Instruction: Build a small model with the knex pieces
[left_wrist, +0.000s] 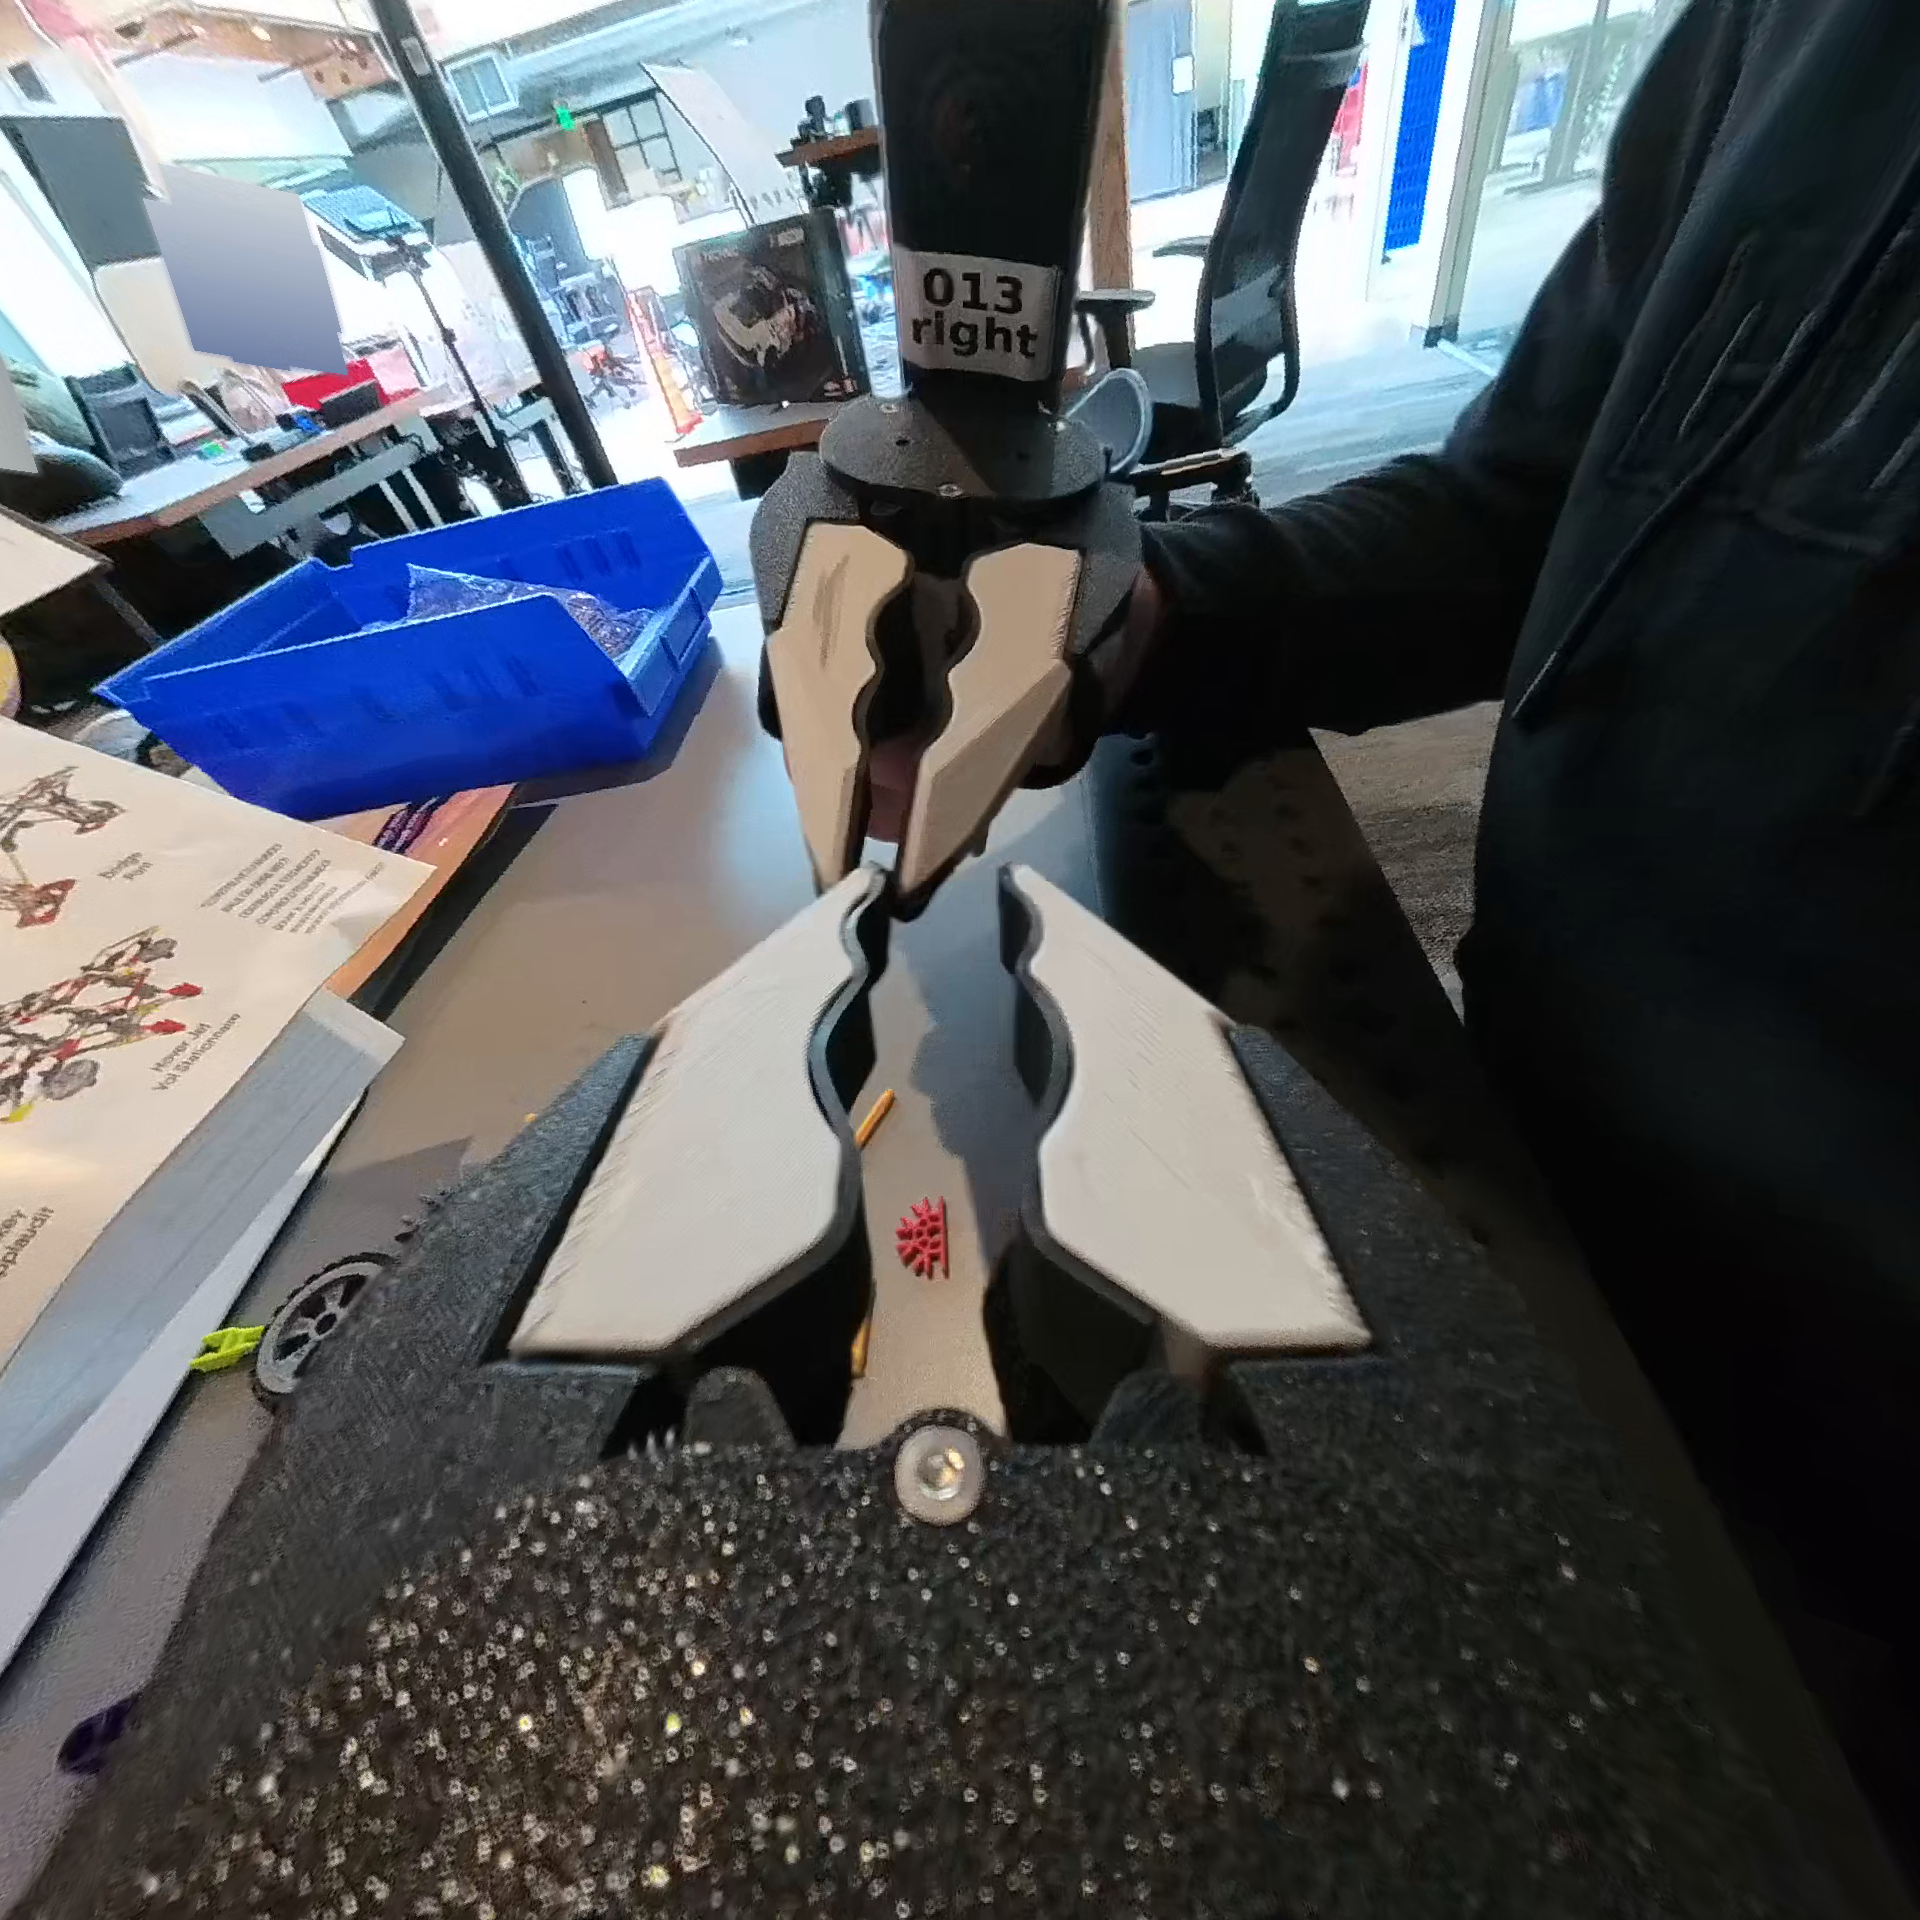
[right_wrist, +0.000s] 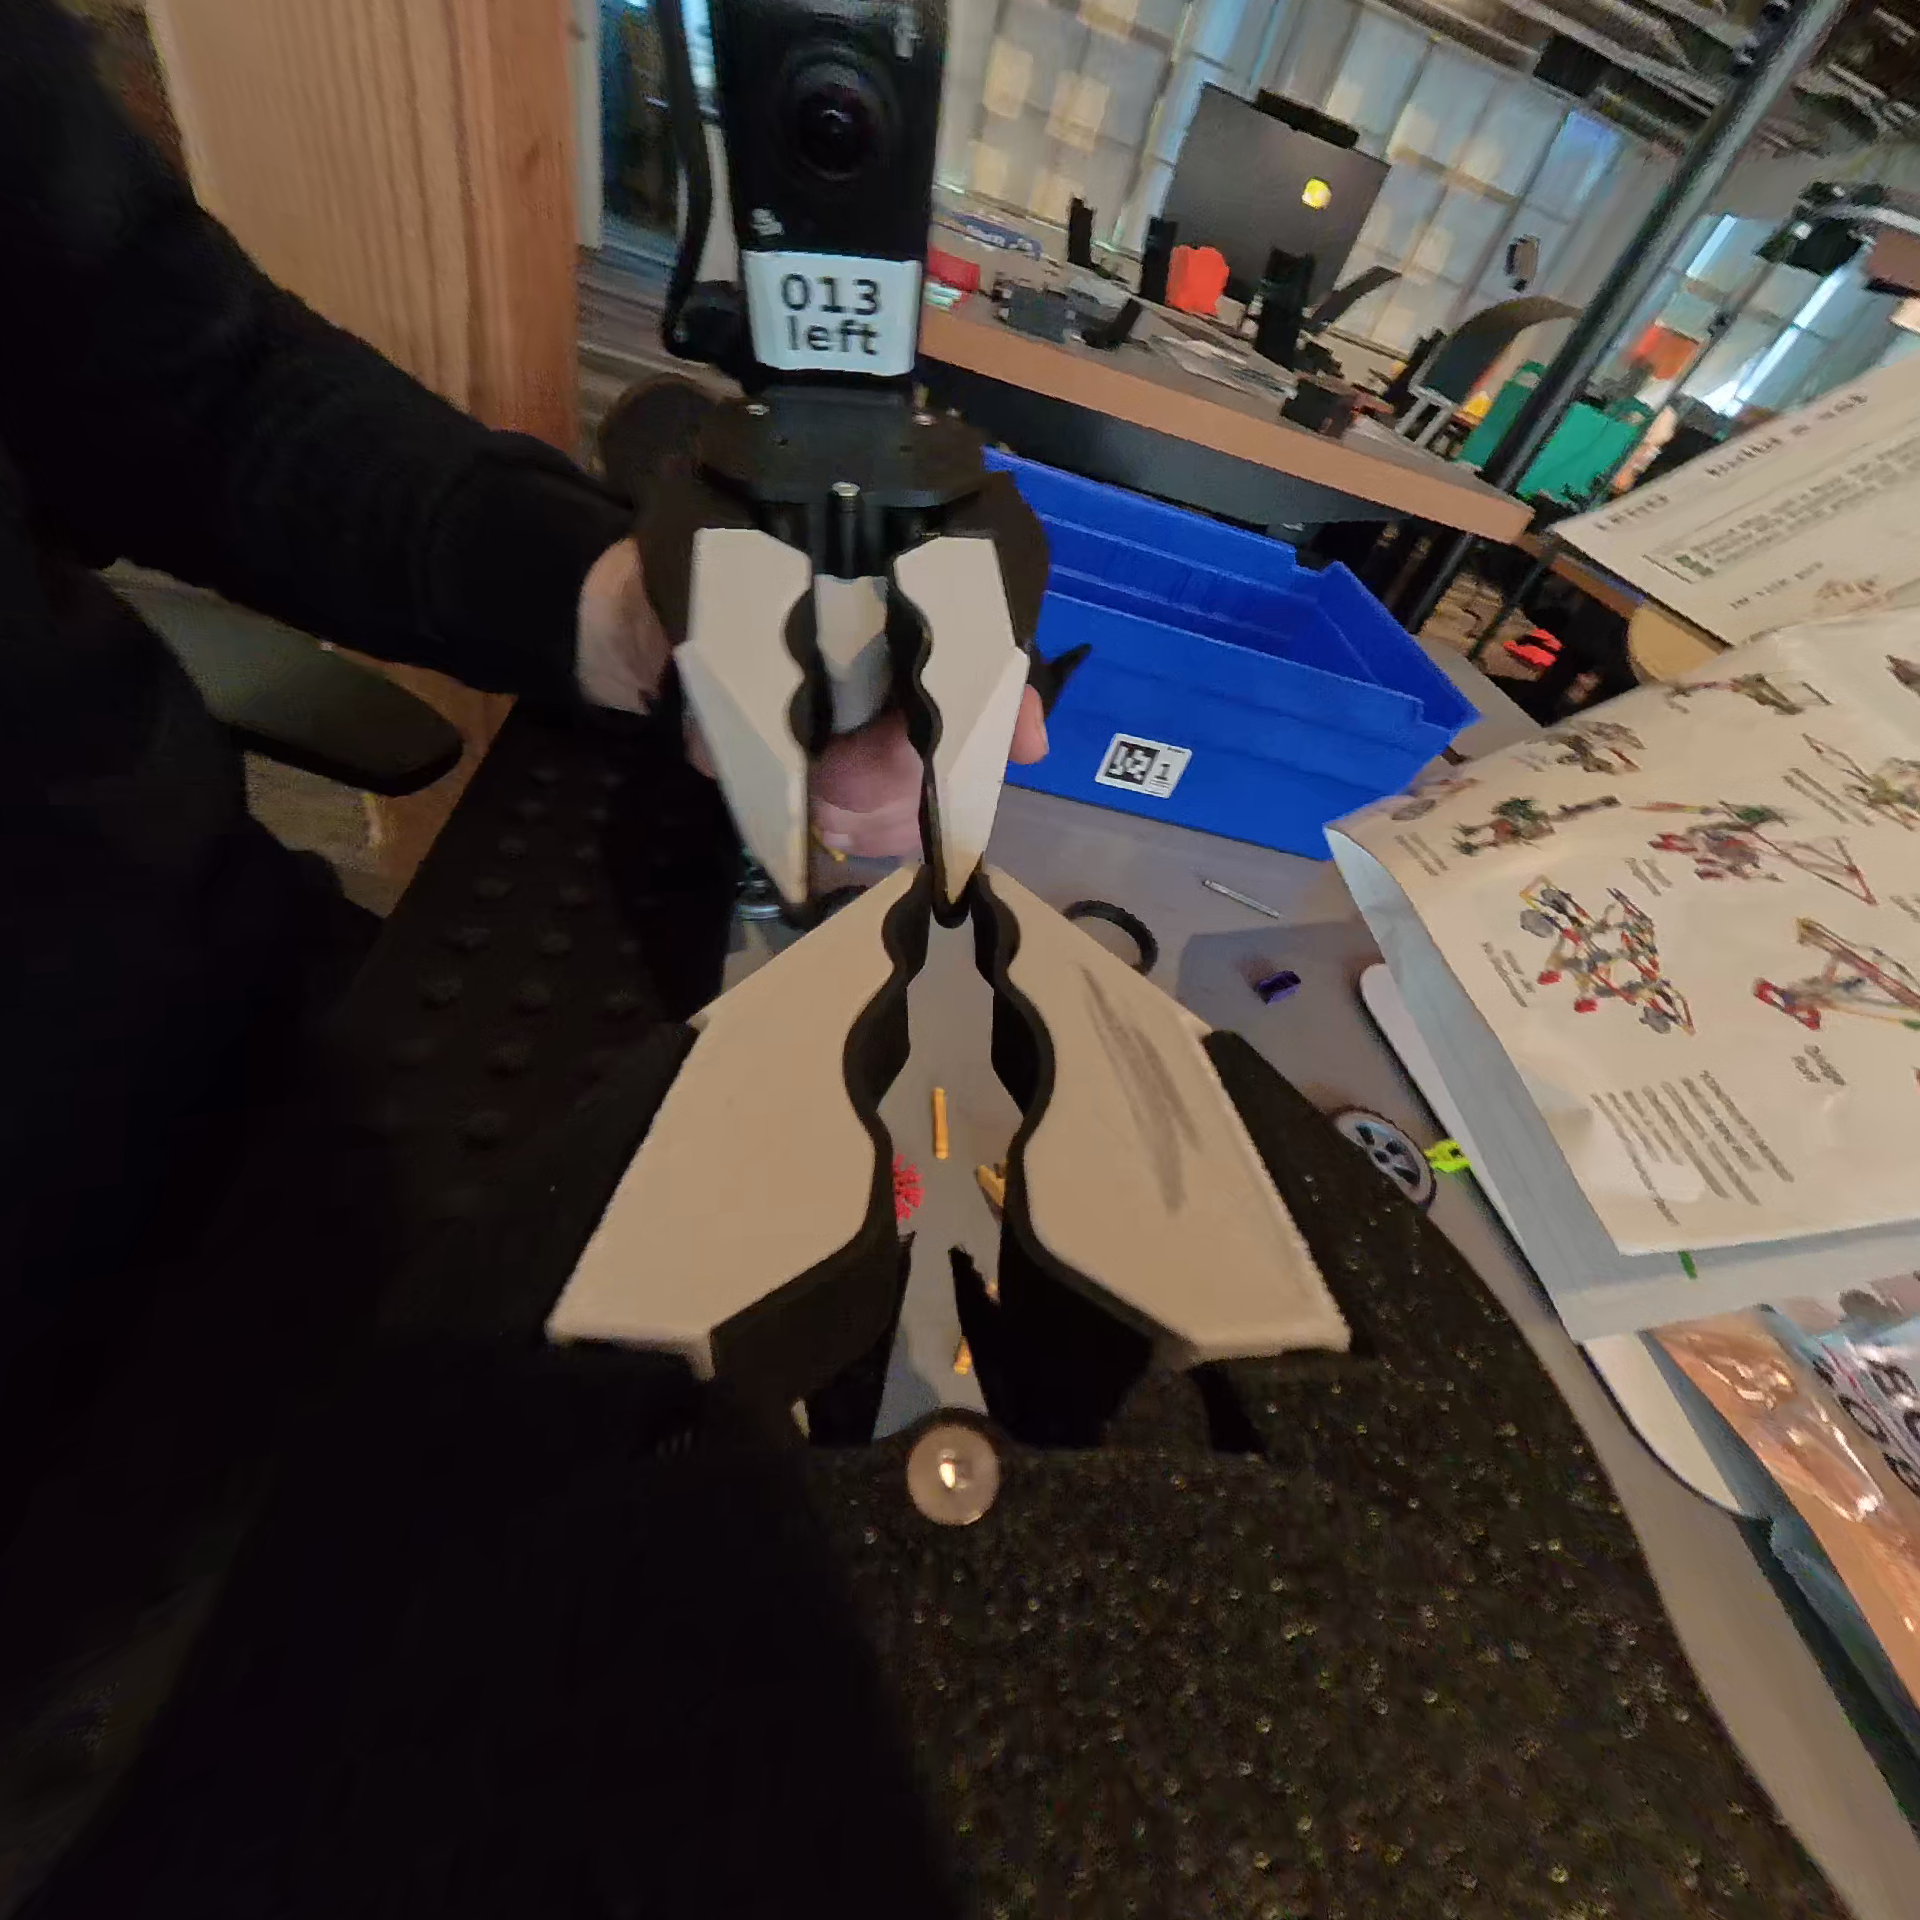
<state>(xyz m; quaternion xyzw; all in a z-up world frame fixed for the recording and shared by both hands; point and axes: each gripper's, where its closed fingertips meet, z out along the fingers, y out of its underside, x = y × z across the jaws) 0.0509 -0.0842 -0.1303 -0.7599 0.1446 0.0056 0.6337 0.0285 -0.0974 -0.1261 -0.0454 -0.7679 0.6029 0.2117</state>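
Observation:
The two grippers face each other tip to tip above a grey table. My left gripper (left_wrist: 943, 883) is open and empty. My right gripper (right_wrist: 951, 894) is shut on one fingertip of the left gripper, the one on the left in the left wrist view. The right gripper (left_wrist: 873, 883) shows from the front in the left wrist view, and the left gripper (right_wrist: 875, 894) in the right wrist view. Below them on the table lie a red snowflake-shaped connector (left_wrist: 923, 1236), also seen in the right wrist view (right_wrist: 906, 1195), and a yellow rod (left_wrist: 875, 1117) (right_wrist: 940, 1122).
A blue bin (left_wrist: 416, 665) (right_wrist: 1247, 665) stands at the back. An open instruction booklet (left_wrist: 125, 987) (right_wrist: 1662, 935) lies at the side. Near it are a small wheel (left_wrist: 312, 1320) (right_wrist: 1387, 1153), a green piece (left_wrist: 223, 1351) and a purple piece (right_wrist: 1276, 985). A person in dark sleeves holds both grippers. The grippers are tip to tip, or close to it. Both grippers' tips are roughly 12 cm from the red snowflake-shaped connector (left_wrist: 923, 1236).

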